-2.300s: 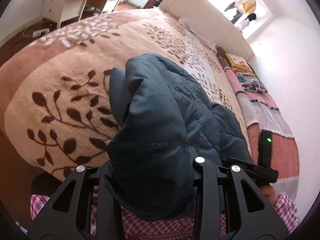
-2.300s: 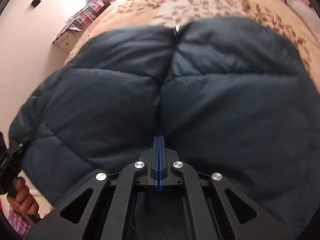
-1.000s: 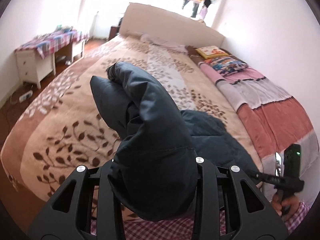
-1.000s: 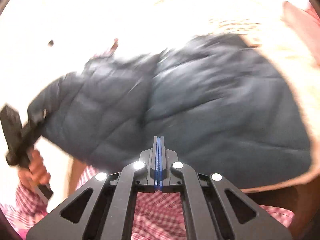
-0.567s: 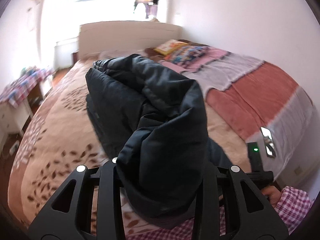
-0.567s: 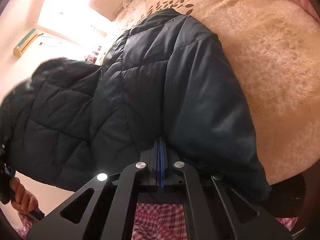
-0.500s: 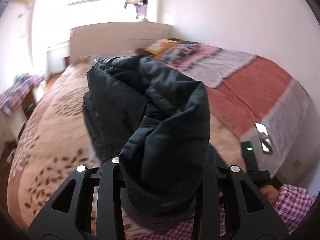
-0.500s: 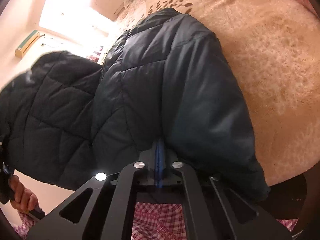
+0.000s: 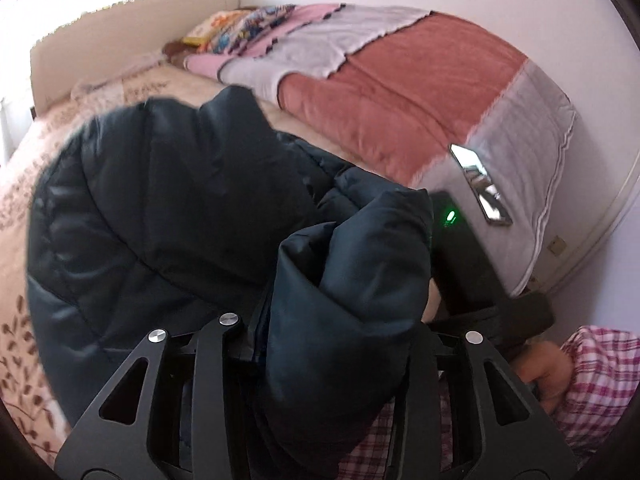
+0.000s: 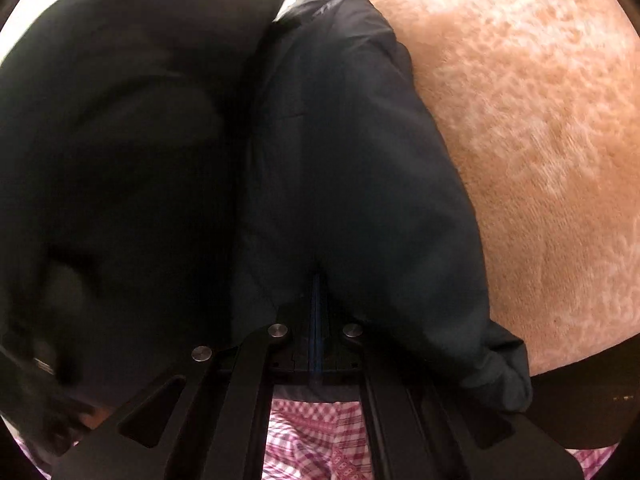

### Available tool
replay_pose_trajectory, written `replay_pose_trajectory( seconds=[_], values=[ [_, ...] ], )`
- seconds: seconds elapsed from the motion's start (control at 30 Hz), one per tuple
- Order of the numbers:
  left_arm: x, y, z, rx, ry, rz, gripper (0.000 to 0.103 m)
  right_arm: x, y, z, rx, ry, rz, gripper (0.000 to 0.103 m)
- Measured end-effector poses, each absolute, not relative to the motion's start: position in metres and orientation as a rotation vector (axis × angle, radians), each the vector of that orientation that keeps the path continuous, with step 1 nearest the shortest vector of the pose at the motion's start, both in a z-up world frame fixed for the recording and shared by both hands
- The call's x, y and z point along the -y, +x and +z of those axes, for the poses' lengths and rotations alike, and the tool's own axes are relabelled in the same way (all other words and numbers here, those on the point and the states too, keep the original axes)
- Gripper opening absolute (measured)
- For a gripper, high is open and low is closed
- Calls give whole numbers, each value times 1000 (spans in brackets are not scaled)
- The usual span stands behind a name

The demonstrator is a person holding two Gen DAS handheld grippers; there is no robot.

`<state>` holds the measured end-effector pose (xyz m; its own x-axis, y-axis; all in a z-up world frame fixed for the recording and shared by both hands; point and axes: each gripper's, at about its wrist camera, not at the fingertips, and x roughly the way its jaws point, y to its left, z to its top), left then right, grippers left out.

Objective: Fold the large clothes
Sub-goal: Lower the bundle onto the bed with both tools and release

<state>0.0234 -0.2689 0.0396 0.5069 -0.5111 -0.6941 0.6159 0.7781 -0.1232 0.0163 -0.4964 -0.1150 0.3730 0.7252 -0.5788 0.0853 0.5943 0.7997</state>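
Observation:
A dark navy quilted jacket (image 9: 168, 208) lies partly on the beige leaf-patterned blanket (image 9: 20, 184) of a bed. A thick fold of it fills the gap of my left gripper (image 9: 324, 320), whose jaws are opening while the fabric still sits pressed between them. Close on the right in the left wrist view are the right gripper's black body (image 9: 460, 248) with a green light, and the hand (image 9: 536, 368) that holds it. My right gripper (image 10: 318, 292) is shut, its blue pads pinching an edge of the jacket (image 10: 352, 160), which covers most of that view above the beige blanket (image 10: 540, 120).
A red, grey and pink striped blanket (image 9: 400, 92) covers the bed's right side, with a phone (image 9: 480, 184) on it near the corner. The headboard (image 9: 120, 40) and colourful pillows (image 9: 232, 28) are at the far end. The person's plaid clothing (image 10: 316, 432) is just below the right gripper.
My left gripper has swung right and down with its jacket fold, ending close beside the right gripper. The right gripper sank toward the bed, and the jacket now fills the left of its view.

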Motion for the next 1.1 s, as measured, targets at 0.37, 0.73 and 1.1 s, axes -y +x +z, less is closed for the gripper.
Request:
replay_pose_trajectory(
  seconds=[0.37,0.73,1.1],
  values=[
    [296,13,11,-772,257,-671,52,565,-14,-114,-1128,931,448,0],
    [249,13,63,-855,-97,-768,68,619,-72,-47,-957,745,217,1],
    [239,-19,81,-766,-31,-744,68,562,-75,64,-744,514,226,1]
  ],
)
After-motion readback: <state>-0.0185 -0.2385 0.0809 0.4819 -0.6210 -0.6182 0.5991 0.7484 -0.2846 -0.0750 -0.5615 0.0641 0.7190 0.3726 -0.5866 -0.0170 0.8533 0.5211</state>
